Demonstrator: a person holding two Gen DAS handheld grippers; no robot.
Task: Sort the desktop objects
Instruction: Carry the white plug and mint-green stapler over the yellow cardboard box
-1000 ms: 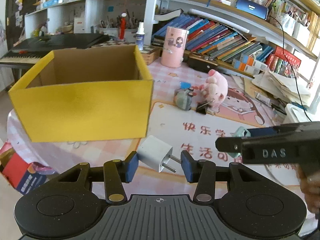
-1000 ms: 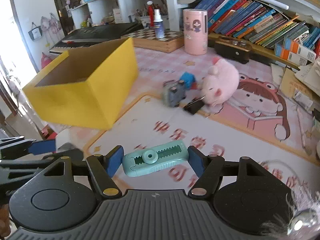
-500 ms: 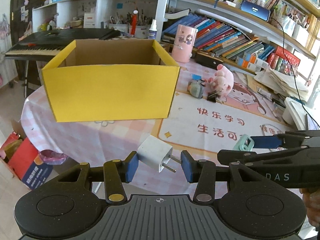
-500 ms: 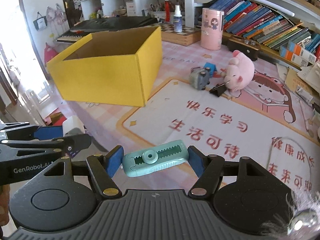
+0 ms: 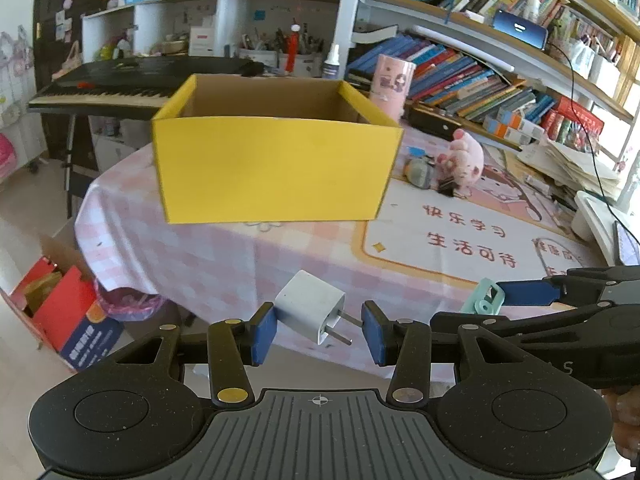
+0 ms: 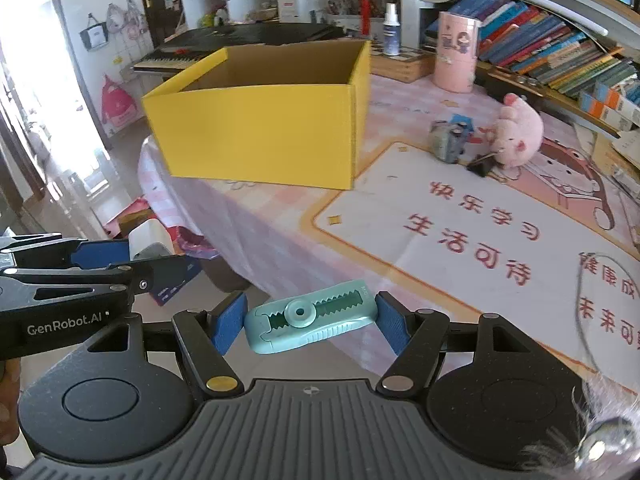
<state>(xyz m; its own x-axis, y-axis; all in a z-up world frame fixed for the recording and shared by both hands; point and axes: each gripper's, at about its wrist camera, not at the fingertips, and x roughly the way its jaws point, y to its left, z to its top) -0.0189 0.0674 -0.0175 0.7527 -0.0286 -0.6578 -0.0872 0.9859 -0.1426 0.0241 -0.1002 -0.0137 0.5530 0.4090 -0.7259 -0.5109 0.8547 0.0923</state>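
we hold a plug [image 5: 310, 306] in the left gripper [image 5: 319, 328] and a cutter [image 6: 310, 316] in the right gripper [image 6: 310, 322], off the table's [image 5: 224, 252] near edge; next, carry both over the box [image 5: 276, 168] and release.

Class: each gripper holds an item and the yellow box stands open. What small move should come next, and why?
Probably carry both toward the yellow box: the left gripper grips the white plug, the right gripper the teal cutter, both short of it.

Two black handheld grippers with blue finger pads [image 5: 264, 334], brass-coloured pivot screws and white "GenRobot.AI" lettering.
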